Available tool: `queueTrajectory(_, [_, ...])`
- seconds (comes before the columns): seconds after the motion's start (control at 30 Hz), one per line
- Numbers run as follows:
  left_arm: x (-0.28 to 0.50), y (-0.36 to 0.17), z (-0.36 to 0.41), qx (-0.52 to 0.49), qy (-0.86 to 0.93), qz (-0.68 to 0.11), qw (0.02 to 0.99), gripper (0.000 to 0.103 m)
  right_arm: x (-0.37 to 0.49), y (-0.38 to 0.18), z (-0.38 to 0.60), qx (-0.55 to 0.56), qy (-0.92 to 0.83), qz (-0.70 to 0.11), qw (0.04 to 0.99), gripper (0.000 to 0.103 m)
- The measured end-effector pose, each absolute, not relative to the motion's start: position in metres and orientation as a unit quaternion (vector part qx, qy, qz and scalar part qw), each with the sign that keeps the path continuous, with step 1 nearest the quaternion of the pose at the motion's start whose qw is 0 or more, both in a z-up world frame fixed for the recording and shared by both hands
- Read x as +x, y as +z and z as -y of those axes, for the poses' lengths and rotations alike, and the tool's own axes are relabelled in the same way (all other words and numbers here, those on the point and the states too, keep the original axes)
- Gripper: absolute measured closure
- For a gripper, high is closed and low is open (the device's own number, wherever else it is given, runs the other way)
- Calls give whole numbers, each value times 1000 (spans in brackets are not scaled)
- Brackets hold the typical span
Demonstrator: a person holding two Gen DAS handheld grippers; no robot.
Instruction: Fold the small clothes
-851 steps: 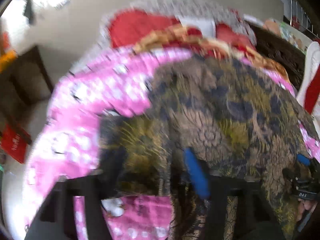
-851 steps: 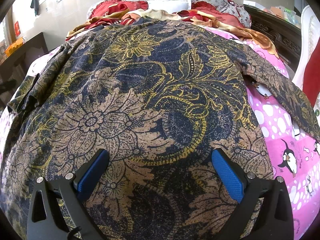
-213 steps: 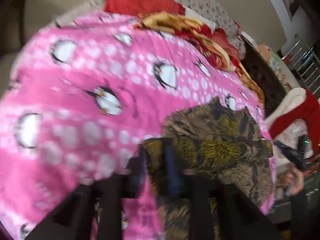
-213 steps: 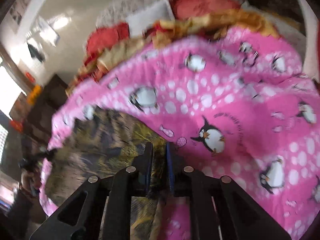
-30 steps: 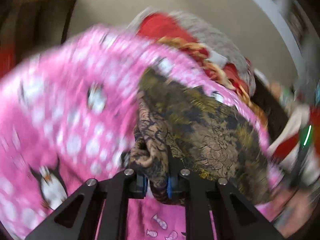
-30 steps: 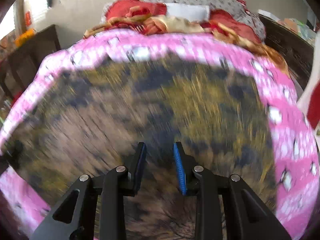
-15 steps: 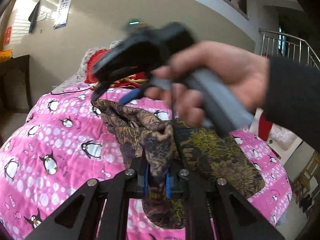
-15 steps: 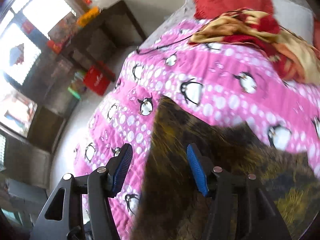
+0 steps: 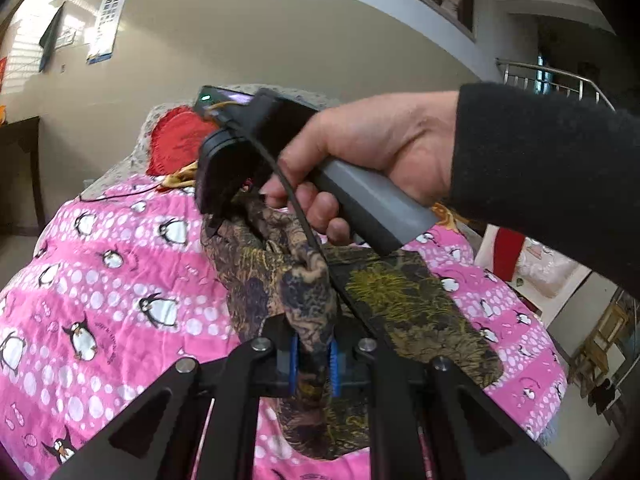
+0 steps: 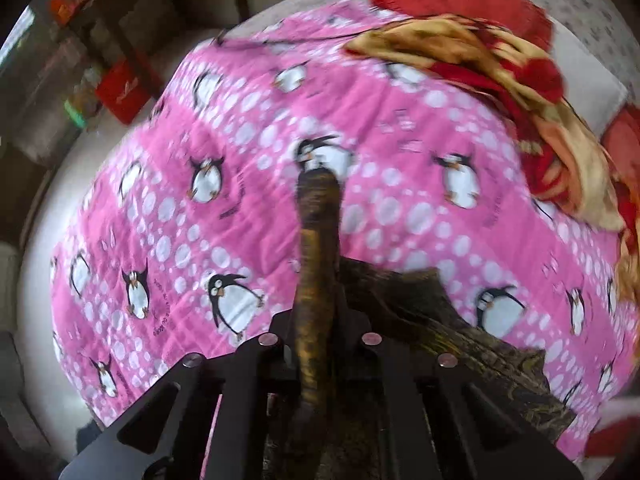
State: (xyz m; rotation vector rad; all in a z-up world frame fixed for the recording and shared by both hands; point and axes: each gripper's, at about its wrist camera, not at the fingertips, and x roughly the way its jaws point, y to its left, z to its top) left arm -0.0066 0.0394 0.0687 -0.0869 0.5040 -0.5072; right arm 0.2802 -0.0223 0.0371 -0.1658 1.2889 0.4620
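The left gripper (image 9: 313, 364) is clamped on a bunched edge of the dark floral garment (image 9: 416, 312), the cloth squeezed between its blue pads (image 9: 293, 364). The right gripper (image 10: 314, 344) also pinches a roll of the same fabric, which sticks out forward past its tips; that view is blurred, so the exact bite is hard to judge, but the fingers look closed on it. The rest of the garment lies just beyond and to the right of the left gripper, partly folded on the pink penguin quilt (image 9: 112, 280) covering the bed.

The risk from here is the fold going crooked. Both grips hold thick wads rather than a flat hem, so cloth could slide out unevenly, or layers underneath could drag and undo the fold already made. With the two grippers so close, they could also bump each other.

The left view shows the person's right hand (image 9: 372, 160) on its gripper handle, directly ahead and above, plus how much garment rests flat. The right view instead shows the crumpled red and yellow blanket (image 10: 520, 80) farther ahead to the right.
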Motion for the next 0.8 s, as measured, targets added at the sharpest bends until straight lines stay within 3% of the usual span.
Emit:
queueTrajectory(0.43, [-35, 74, 81, 11, -366, -261, 893, 92, 237, 64, 205, 5, 162, -589, 792, 98])
queueTrajectory(0.8, [-51, 21, 179, 66, -390, -319, 861, 93, 210, -2, 305, 48, 139, -606, 782, 98])
